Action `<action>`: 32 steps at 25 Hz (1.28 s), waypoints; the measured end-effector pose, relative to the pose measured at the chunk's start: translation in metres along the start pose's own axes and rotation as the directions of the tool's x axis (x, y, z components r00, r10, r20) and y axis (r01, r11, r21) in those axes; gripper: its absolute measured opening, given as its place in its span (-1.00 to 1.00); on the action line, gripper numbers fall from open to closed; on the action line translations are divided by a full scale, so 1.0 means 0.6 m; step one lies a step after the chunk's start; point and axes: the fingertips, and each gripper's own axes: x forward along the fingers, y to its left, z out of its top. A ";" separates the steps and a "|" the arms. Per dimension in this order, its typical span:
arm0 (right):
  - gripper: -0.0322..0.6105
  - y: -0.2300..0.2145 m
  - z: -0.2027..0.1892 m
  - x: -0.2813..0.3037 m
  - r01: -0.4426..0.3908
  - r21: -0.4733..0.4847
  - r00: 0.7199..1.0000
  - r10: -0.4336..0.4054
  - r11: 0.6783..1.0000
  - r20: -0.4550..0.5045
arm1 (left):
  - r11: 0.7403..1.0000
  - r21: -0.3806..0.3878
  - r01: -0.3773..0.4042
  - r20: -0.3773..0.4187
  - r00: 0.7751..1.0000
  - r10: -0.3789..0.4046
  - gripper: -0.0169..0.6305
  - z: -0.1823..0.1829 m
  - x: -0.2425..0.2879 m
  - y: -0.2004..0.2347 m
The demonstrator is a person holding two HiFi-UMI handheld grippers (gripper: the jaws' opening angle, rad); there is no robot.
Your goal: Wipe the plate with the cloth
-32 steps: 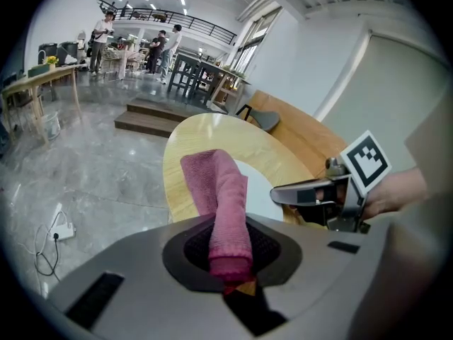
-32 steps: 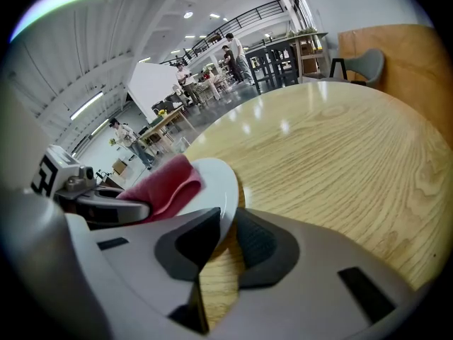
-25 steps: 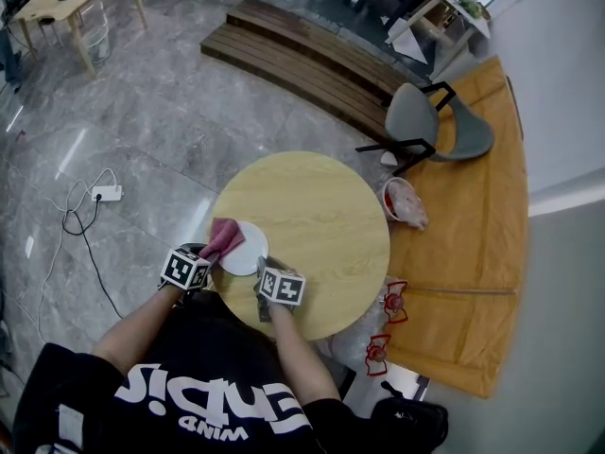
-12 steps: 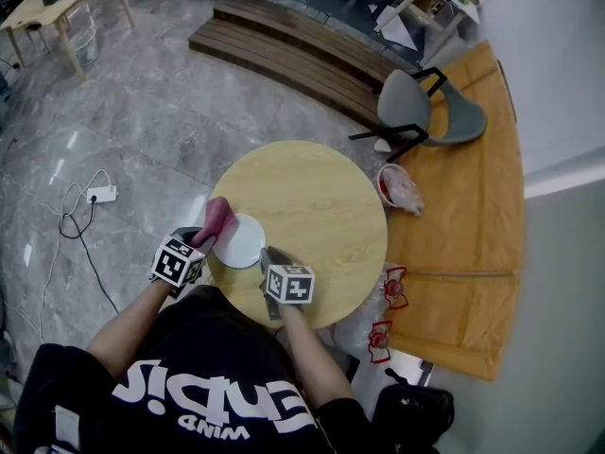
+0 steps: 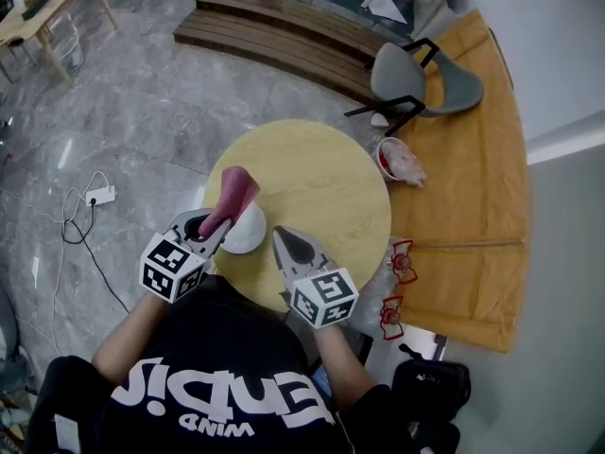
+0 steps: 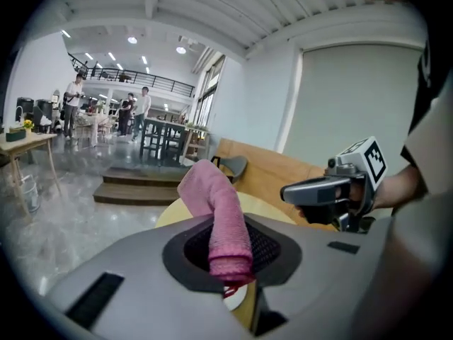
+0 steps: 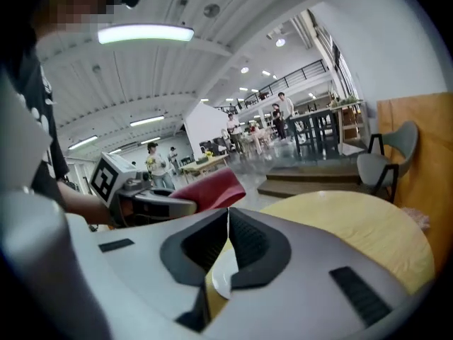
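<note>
Left gripper (image 5: 210,229) clamped on fuzzy pink cloth (image 5: 233,195): soft roll, long axis rising forward out of jaws. Right gripper (image 5: 285,239) jaws just closed together, nothing between. Glossy white round plate (image 5: 250,236) lies on round pale-wood table (image 5: 326,183), near its edge.

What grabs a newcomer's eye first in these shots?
A pink cloth sticks up from the left gripper, which is shut on it over the near-left edge of the round wooden table. A small white plate lies on the table right by it. The right gripper, whose jaws have just been closing with nothing between them, hovers alongside, shut.
</note>
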 end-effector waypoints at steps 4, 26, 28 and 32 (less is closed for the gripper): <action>-0.83 0.014 0.091 -0.060 -0.009 -0.039 0.990 0.015 0.999 0.142 | 0.996 0.089 0.024 0.108 0.994 -0.033 -0.79 0.060 -0.020 -0.035; -0.83 0.047 0.192 -0.098 -0.064 -0.185 0.945 0.119 0.981 0.306 | 0.983 0.163 0.086 0.227 0.966 -0.123 -0.79 0.159 -0.021 -0.114; -0.83 0.044 0.195 -0.098 -0.057 -0.184 0.944 0.113 0.981 0.311 | 0.980 0.180 0.082 0.240 0.963 -0.125 -0.79 0.158 -0.017 -0.111; -0.83 0.035 0.196 -0.102 -0.049 -0.169 0.942 0.102 0.984 0.320 | 0.980 0.181 0.077 0.237 0.964 -0.120 -0.79 0.162 -0.011 -0.115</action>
